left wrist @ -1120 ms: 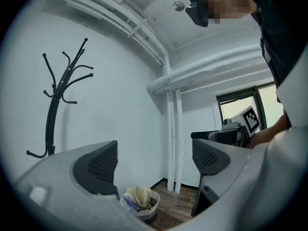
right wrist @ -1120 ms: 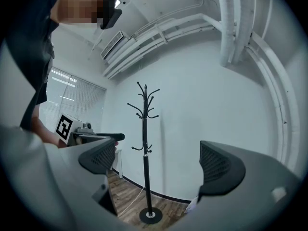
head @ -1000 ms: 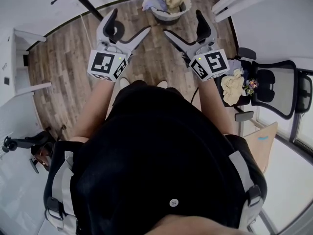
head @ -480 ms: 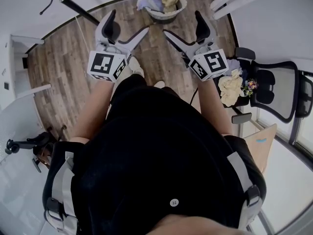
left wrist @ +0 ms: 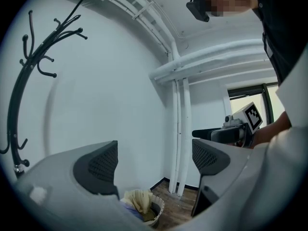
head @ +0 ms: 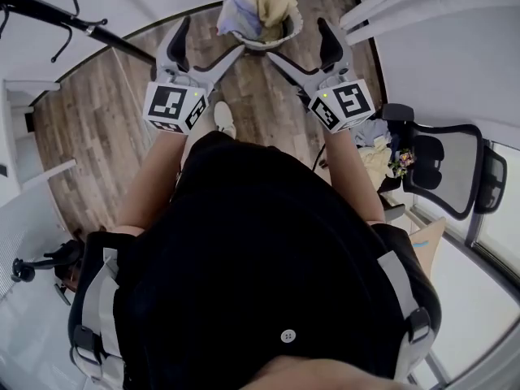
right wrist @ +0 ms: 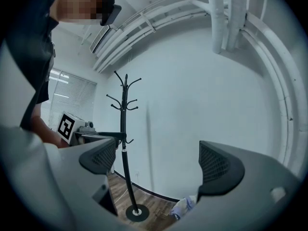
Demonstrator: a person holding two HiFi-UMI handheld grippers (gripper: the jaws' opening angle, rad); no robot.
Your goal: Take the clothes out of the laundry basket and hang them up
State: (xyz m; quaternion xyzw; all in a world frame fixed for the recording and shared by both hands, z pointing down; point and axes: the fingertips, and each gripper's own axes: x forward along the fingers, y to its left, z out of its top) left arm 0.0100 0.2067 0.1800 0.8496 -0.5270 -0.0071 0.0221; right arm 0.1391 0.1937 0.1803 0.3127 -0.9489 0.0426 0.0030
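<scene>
A round laundry basket [head: 276, 37] stands on the wood floor at the top of the head view, heaped with cream and pale blue clothes [head: 256, 8]. The same basket [left wrist: 156, 211] shows low between the jaws in the left gripper view. A black coat stand [right wrist: 124, 143] rises by the white wall in the right gripper view, and it also crosses the top left of the head view [head: 73, 23]. My left gripper [head: 209, 41] and right gripper [head: 299, 41] are both open and empty, held side by side just short of the basket.
A black office chair [head: 443, 169] stands at the right with clothes [head: 375, 157] draped beside it. White pipes [left wrist: 179, 129] run up the wall corner. A white desk edge [head: 32, 177] and another chair [head: 41, 258] are at the left.
The basket has come nearer to the grippers as the person stepped forward. The coat stand has swung into the top left of the head view.
</scene>
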